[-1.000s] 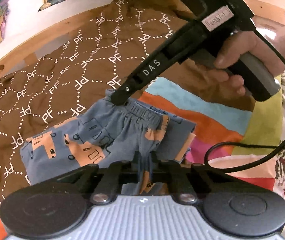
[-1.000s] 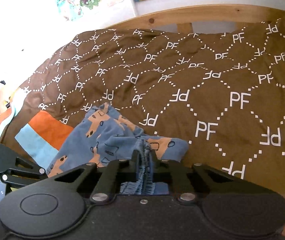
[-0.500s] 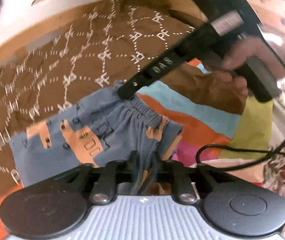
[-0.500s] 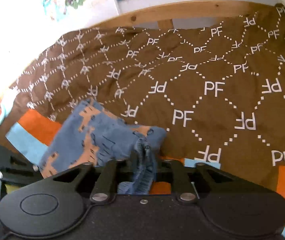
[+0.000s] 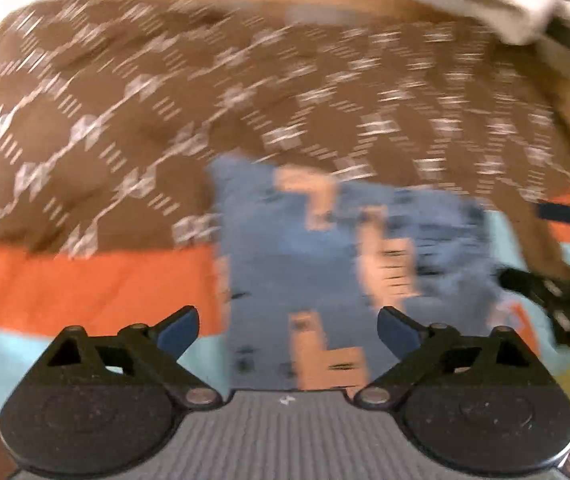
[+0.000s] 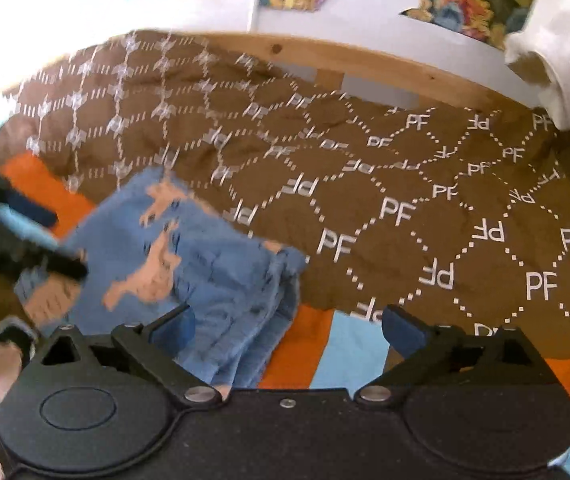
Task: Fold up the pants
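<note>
We hover both tongs, jaws spread, over blue pants (image 6: 189,256).
"PF" repeats across the brown quilt (image 6: 425,208), frame right.

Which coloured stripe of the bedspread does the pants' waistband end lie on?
The orange stripe: the gathered waistband of the pants overlaps it, beside the light blue stripe, short of the brown PF-print blanket.

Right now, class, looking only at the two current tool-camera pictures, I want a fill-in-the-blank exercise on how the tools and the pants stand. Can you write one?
1. The fingers of the left tool are spread ____.
2. The blue pants with orange print lie on a quilted blanket whose main colour is ____.
3. The right tool holds ____ between its fingers.
4. The white letters printed across the blanket read ____.

Missing words: open; brown; nothing; PF
</note>
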Demonstrator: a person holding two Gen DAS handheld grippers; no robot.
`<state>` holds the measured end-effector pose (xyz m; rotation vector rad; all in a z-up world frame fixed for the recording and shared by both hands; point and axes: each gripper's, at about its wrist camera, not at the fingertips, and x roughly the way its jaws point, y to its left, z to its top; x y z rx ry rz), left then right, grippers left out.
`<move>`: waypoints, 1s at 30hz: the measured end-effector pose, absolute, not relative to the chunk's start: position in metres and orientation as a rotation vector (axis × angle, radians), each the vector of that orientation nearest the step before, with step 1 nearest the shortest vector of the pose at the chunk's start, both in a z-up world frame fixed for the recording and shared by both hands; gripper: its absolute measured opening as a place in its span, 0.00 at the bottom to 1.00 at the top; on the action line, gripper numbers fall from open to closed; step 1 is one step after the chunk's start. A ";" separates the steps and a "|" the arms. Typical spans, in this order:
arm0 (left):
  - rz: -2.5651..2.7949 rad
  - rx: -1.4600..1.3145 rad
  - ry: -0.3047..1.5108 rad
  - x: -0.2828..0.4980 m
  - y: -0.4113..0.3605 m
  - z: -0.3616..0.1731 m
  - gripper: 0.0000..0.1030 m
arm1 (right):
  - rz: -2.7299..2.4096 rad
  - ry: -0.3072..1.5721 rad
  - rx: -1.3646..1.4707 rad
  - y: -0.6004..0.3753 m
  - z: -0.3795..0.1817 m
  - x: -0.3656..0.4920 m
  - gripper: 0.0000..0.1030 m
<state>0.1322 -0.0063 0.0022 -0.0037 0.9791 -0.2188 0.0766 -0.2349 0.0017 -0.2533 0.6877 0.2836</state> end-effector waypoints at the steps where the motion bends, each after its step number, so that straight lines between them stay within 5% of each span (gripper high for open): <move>1: -0.183 -0.011 1.005 0.136 -0.002 -0.003 0.97 | 0.283 0.693 -0.272 -0.232 0.000 0.075 0.97; 14: -0.123 0.027 1.068 0.134 0.014 -0.023 1.00 | 0.268 0.753 -0.272 -0.241 -0.009 0.070 0.99; 30: -0.139 0.236 0.880 0.186 -0.023 -0.002 1.00 | 0.297 0.680 -0.290 -0.243 -0.011 0.141 0.99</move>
